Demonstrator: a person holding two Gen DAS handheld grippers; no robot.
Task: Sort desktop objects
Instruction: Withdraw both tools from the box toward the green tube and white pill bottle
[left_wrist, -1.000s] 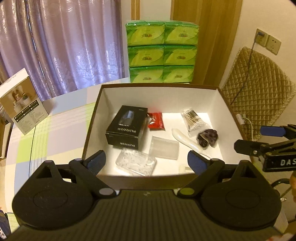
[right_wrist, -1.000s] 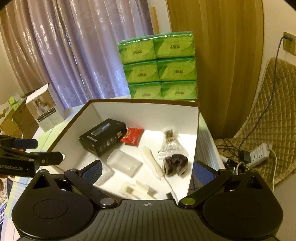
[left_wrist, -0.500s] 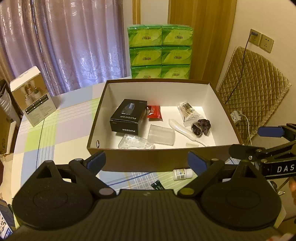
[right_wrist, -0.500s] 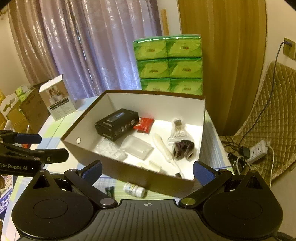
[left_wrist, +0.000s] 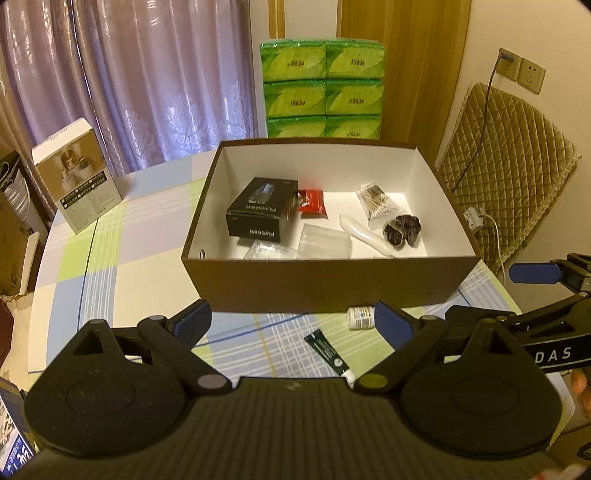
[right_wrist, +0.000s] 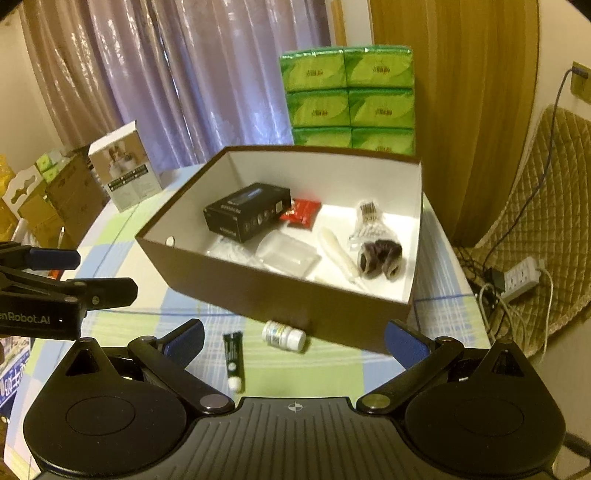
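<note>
A brown cardboard box (left_wrist: 332, 280) (right_wrist: 280, 291) with a white inside stands on the checked table. It holds a black carton (left_wrist: 262, 210) (right_wrist: 247, 210), a red packet (left_wrist: 312, 202), a bag of cotton swabs (left_wrist: 376, 199), a dark scrunchie (left_wrist: 400, 230) (right_wrist: 380, 256), a white tube and clear plastic pieces. In front of the box lie a small white bottle (left_wrist: 360, 318) (right_wrist: 283, 335) and a dark green tube (left_wrist: 327, 350) (right_wrist: 233, 356). My left gripper (left_wrist: 293, 325) and right gripper (right_wrist: 293, 339) both hover open and empty over these two.
Green tissue packs (left_wrist: 321, 88) are stacked behind the box. A white product carton (left_wrist: 77, 181) stands at the table's back left. A quilted chair (left_wrist: 506, 170), a power strip (right_wrist: 522, 278) and cables are to the right. Purple curtains hang behind.
Both grippers have pulled back from the box and risen. The box now looks smaller, and the white bottle and green tube in front of it have come into view.
</note>
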